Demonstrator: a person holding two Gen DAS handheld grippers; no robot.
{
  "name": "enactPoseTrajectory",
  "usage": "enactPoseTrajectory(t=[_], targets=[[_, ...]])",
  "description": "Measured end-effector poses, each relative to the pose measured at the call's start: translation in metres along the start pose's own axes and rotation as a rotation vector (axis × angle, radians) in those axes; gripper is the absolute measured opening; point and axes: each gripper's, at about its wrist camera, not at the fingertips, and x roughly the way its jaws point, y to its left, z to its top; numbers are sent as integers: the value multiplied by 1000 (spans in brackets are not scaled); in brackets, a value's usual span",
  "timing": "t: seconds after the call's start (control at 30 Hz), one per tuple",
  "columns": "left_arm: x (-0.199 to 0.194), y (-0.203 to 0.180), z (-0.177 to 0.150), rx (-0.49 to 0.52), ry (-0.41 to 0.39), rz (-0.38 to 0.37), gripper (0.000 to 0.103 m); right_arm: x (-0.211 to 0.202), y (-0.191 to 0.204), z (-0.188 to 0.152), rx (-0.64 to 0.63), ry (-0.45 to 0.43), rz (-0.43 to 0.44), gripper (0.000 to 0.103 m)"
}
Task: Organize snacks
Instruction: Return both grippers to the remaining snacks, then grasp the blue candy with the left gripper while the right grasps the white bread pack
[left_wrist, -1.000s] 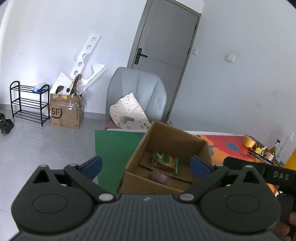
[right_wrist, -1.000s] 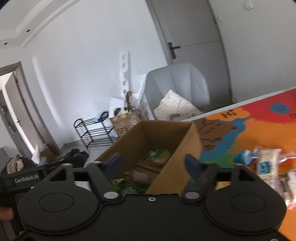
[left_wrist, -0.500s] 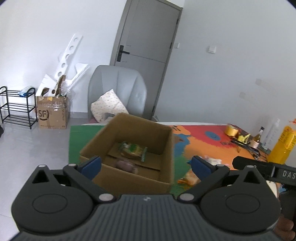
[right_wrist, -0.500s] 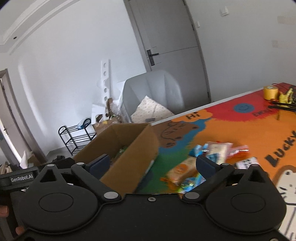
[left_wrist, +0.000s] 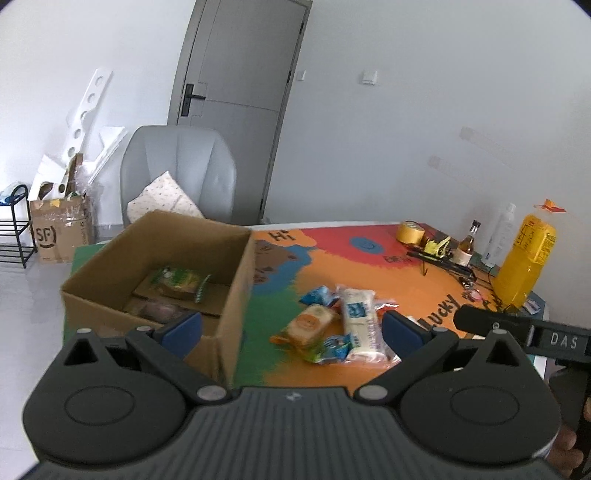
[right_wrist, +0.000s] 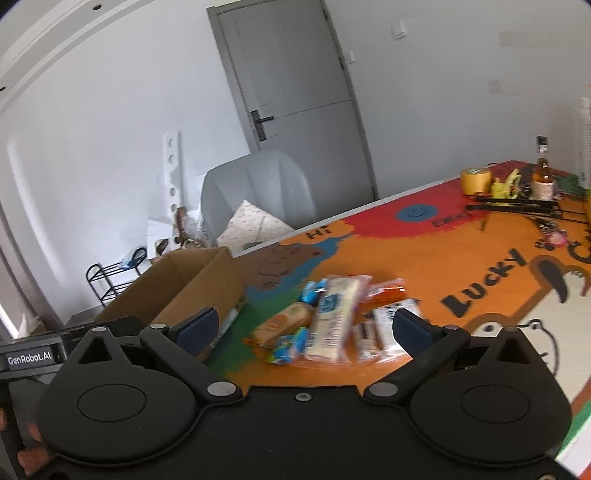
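orange snack pile (right_wrist: 325, 325) lies beyond wide-spread right hand-held gripper (right_wrist: 314, 326).

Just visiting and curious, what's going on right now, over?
Left gripper and right gripper both open, empty. Snack pile on the table mat beside the cardboard box, two packs inside. Nothing in the way.

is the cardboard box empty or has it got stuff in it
Not empty. The open-topped cardboard box holds a green snack packet and a darker packet in front of it; more snacks lie outside on the mat.

A grey chair (left_wrist: 177, 173) stands before a closed grey door (left_wrist: 236, 92).
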Motion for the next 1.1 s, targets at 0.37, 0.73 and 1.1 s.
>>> enactPoseTrajectory(t=[0.37,0.73,1.1], targets=[[25,-29,-8,37,17,-52,102,-1,-41,-12,60,-6,-32,101],[70,-38,-15,48,91,-53,89,30,-66,-19,97,47,-22,79],[124,-39,-23,14,193,-34,55,73,-92,-18,104,106,-26,72]])
